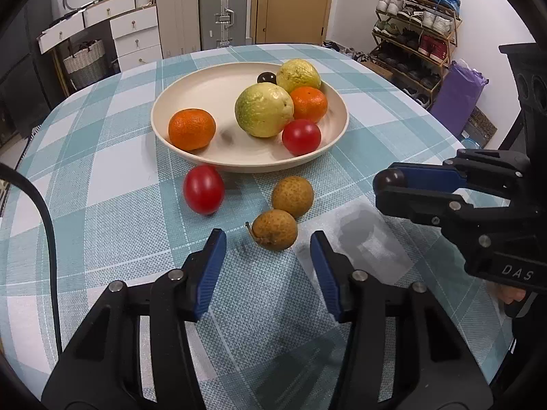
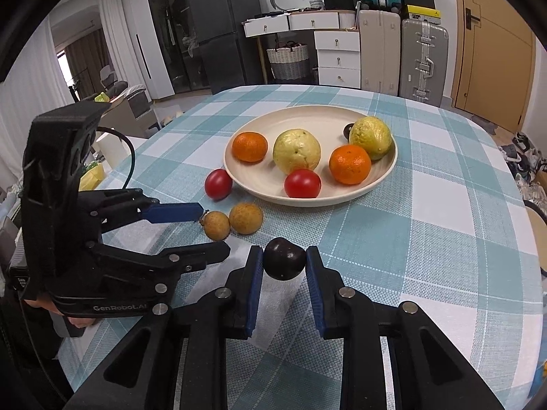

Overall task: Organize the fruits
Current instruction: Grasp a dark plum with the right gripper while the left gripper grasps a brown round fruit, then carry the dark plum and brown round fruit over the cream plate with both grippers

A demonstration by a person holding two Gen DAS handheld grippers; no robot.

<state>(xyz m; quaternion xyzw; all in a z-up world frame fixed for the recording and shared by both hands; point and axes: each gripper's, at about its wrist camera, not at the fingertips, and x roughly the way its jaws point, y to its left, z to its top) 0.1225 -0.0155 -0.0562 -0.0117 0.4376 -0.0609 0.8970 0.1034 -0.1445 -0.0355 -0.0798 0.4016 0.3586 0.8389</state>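
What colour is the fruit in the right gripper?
Dark purple, nearly black fruit; the right wrist view shows it best.

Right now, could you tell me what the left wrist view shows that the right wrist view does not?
Only the left wrist view shows the shoe rack and the gap between the open left gripper fingers, with a longan just ahead. Only the right wrist view shows the fridge and the dark plum pinched squarely in the right gripper. Both show the plate of fruit, the loose tomato and two longans.

Black plastic left gripper, right gripper; blue pads, silver screws, white lettering.
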